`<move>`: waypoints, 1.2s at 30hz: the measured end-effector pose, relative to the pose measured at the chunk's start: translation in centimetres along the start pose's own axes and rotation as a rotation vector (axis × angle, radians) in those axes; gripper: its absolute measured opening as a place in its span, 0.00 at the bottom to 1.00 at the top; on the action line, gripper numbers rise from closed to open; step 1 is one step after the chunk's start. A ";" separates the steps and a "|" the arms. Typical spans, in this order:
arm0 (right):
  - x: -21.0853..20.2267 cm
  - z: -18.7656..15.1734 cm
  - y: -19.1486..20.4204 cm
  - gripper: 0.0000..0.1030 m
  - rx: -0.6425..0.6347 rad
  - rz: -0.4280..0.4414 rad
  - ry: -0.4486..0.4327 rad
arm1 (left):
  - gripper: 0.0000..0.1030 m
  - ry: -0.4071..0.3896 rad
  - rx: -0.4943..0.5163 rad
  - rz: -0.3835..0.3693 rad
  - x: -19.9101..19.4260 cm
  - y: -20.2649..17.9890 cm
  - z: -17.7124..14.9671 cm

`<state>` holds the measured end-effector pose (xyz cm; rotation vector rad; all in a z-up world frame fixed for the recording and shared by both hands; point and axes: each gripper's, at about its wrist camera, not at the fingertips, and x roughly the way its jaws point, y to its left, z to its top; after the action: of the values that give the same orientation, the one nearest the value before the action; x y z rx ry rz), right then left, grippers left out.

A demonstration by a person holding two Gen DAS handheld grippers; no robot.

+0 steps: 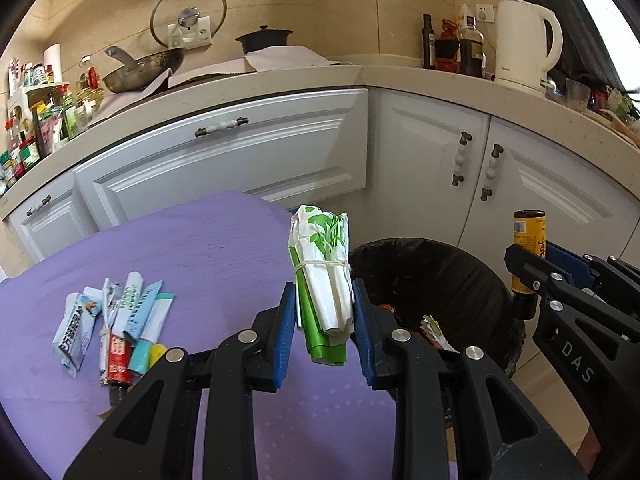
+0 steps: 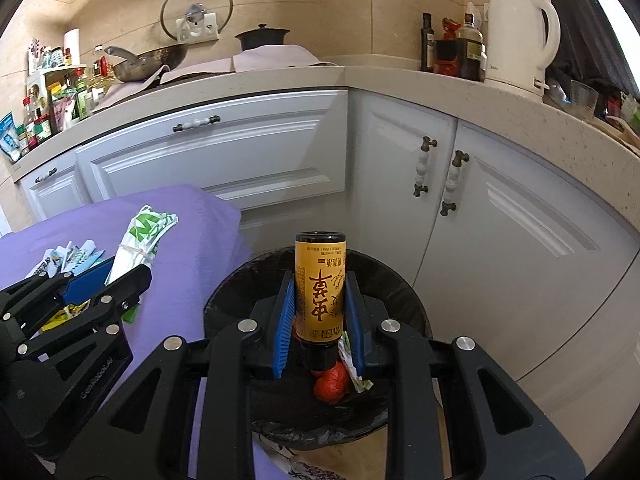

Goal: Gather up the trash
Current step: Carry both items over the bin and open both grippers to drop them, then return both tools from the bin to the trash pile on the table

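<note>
My left gripper (image 1: 325, 300) is shut on a green-and-white wrapper bundle (image 1: 322, 264) tied with a rubber band, held at the edge of the purple table beside the bin. My right gripper (image 2: 319, 292) is shut on a yellow-labelled bottle (image 2: 320, 280), cap down, over the black-lined trash bin (image 2: 236, 280). In the left wrist view the same bottle (image 1: 527, 240) and right gripper (image 1: 532, 270) show at the right, above the bin (image 1: 472, 276). The left gripper (image 2: 116, 276) with its bundle (image 2: 136, 240) appears at the left of the right wrist view. Red and white scraps (image 2: 332, 384) lie in the bin.
A pile of small sachets and wrappers (image 1: 116, 320) lies on the purple tablecloth (image 1: 208, 248). White kitchen cabinets (image 1: 240, 160) stand close behind table and bin. The counter above holds a wok (image 1: 140, 68), a kettle (image 1: 524, 44) and bottles (image 1: 470, 46).
</note>
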<state>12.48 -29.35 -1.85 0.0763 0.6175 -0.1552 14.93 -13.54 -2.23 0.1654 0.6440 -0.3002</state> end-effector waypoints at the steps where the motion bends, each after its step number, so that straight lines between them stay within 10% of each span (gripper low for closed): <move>1: 0.2 0.0 -0.2 0.23 0.004 -0.002 0.002 | 0.28 0.003 0.002 0.000 0.2 -0.2 0.1; 18: 3.2 0.3 -2.4 0.24 0.043 -0.032 0.013 | 0.28 0.033 0.033 0.002 3.5 -2.3 1.4; 24: 3.5 0.4 -2.9 0.40 0.069 -0.051 0.008 | 0.59 0.030 0.012 0.015 3.8 -2.1 1.6; 36: 1.3 0.5 -1.0 0.73 0.097 -0.044 -0.018 | 0.74 0.021 -0.016 0.092 1.1 1.5 0.7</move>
<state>13.66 -30.58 -2.28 0.1548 0.5936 -0.2281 16.63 -12.51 -2.26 0.1825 0.6570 -0.2053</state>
